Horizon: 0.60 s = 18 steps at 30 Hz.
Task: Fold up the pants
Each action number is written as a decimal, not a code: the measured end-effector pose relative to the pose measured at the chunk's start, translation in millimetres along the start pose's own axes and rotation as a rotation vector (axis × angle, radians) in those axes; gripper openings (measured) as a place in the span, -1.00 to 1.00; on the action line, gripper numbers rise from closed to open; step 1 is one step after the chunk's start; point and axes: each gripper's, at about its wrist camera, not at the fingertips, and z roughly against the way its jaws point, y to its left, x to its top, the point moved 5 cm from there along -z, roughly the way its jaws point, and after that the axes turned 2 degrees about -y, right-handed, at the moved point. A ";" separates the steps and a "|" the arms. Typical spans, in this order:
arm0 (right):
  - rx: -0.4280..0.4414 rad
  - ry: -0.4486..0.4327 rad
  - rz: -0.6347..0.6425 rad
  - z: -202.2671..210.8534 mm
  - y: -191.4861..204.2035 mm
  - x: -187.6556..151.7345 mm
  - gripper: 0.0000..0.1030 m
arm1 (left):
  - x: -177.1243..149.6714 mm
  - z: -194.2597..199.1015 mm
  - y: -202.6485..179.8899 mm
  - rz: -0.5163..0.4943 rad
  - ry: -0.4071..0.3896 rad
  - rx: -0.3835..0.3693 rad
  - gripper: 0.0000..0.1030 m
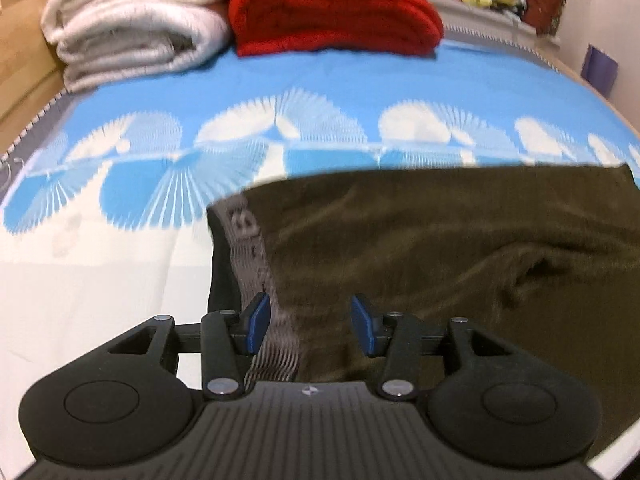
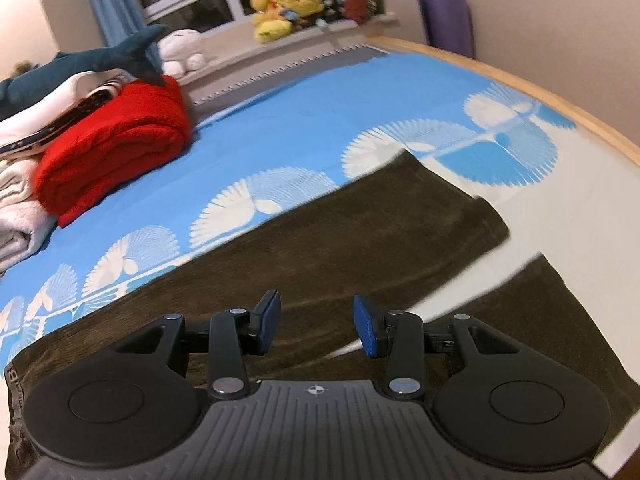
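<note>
We see the dark olive pants (image 1: 420,248) lying flat on the bed (image 1: 340,76), over its blue-and-white bedspread, with the grey waistband (image 1: 250,248) at the left end and the two legs (image 2: 420,216) running off to the right, a strip of pale cover showing between them. Our left gripper (image 1: 310,326) hangs over the waistband end with its blue pads (image 1: 258,322) well apart, holding nothing; whether a pad brushes the cloth we cannot tell. Our right gripper (image 2: 316,326) sits over the legs near the gap between them, its pads (image 2: 366,330) equally wide and empty. At the far left of the bed lie a folded red blanket (image 1: 336,12) and a folded white blanket (image 1: 132,20) side by side. Beyond them, yellow plush toys (image 2: 286,8) sit on the windowsill.
</note>
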 end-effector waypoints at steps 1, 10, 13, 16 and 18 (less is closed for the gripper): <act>0.005 -0.012 0.015 -0.1 6.0 0.9 -0.17 | 5.8 -0.2 -5.2 0.001 -0.018 0.017 -0.03; 0.005 -0.124 0.125 -9.0 53.4 15.5 -0.17 | 41.5 -14.6 -33.6 0.099 -0.037 -0.010 -0.04; 0.030 -0.095 0.098 -18.2 61.9 18.7 -0.17 | 51.6 -17.8 -33.6 0.141 -0.053 -0.001 -0.12; 0.030 -0.052 0.089 -28.6 71.2 17.8 -0.17 | 57.4 -22.8 -27.2 0.201 -0.042 0.003 -0.62; 0.027 -0.018 0.088 -37.0 76.6 15.6 -0.31 | 60.8 -31.7 -24.1 0.249 -0.008 -0.007 -0.90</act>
